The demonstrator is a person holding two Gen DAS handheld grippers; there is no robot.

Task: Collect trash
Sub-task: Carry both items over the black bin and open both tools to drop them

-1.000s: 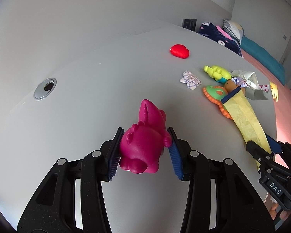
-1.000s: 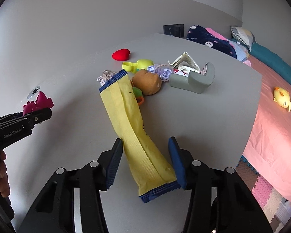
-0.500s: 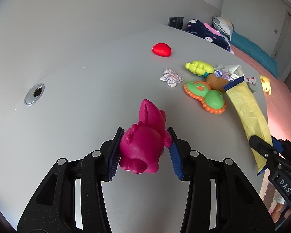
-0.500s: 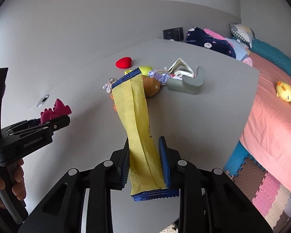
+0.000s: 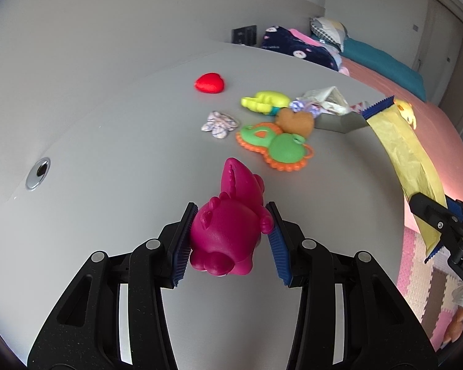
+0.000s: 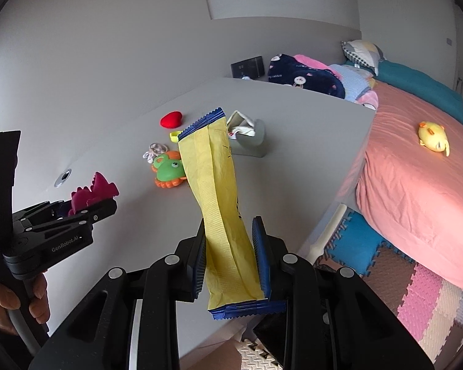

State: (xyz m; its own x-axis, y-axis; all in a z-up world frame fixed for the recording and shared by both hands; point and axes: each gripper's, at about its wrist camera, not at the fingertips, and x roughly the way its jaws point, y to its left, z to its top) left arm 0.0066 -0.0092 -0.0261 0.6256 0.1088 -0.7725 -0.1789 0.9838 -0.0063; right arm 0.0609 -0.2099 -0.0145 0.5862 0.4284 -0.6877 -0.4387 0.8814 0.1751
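My right gripper (image 6: 231,256) is shut on a long yellow wrapper with blue ends (image 6: 219,197) and holds it lifted above the grey table's front edge; the wrapper also shows in the left wrist view (image 5: 404,154). My left gripper (image 5: 231,240) is shut on a magenta toy dinosaur (image 5: 231,225), held over the table; it shows in the right wrist view (image 6: 92,192). Crumpled white paper (image 5: 324,98) lies in a grey holder (image 5: 339,121) at the far side.
On the grey table (image 5: 108,141) lie a red heart (image 5: 210,82), a yellow-green toy (image 5: 262,101), a brown plush (image 5: 294,121), a green-orange teether (image 5: 274,146) and a patterned cloth flower (image 5: 219,122). A pink bed (image 6: 416,185) and foam floor mats (image 6: 416,293) lie right.
My right gripper closed on the yellow wrapper and lifted it off the table, back toward the front edge. The left gripper kept holding the dinosaur and shifted slightly.
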